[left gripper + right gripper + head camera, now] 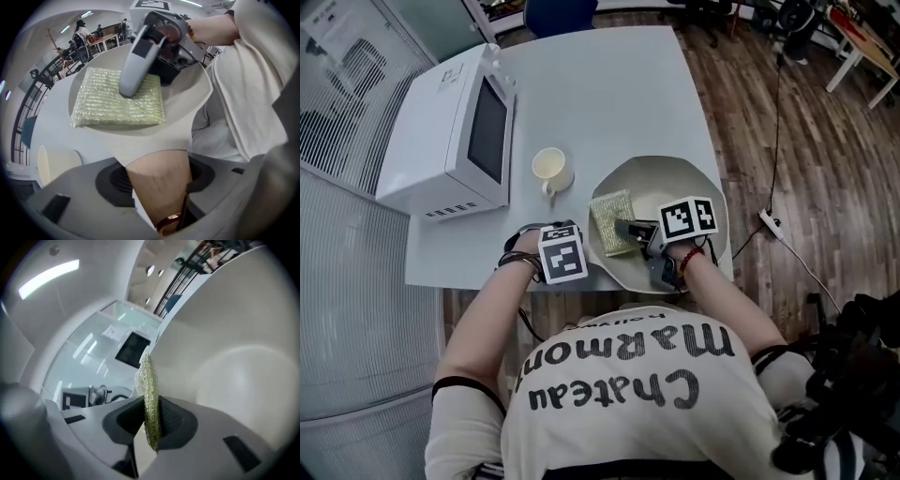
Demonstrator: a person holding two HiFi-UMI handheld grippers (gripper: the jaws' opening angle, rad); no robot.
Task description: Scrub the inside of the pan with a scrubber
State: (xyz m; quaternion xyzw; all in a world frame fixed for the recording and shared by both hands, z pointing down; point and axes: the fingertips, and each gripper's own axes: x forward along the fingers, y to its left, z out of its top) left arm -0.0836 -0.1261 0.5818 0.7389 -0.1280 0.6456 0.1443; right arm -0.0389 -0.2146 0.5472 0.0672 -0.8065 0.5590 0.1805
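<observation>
A cream pan (675, 183) sits at the table's front right corner, with a yellow-green scrubber (612, 223) lying flat on its inner left side. My right gripper (630, 228) reaches in from the right and is shut on the scrubber's near edge; in the right gripper view the scrubber (151, 404) stands edge-on, pinched between the jaws. My left gripper (562, 255) points straight down at the table's front edge, shut on the pan's wood-coloured handle (157, 183). From the left gripper view, the right gripper (140, 70) rests on top of the scrubber (117, 101) in the pan (183, 108).
A white microwave (450, 131) stands at the table's left, with a cream cup (551, 169) between it and the pan. The pale table (609, 84) stretches away behind them. On the wooden floor to the right lies a power strip (771, 223) with its cable.
</observation>
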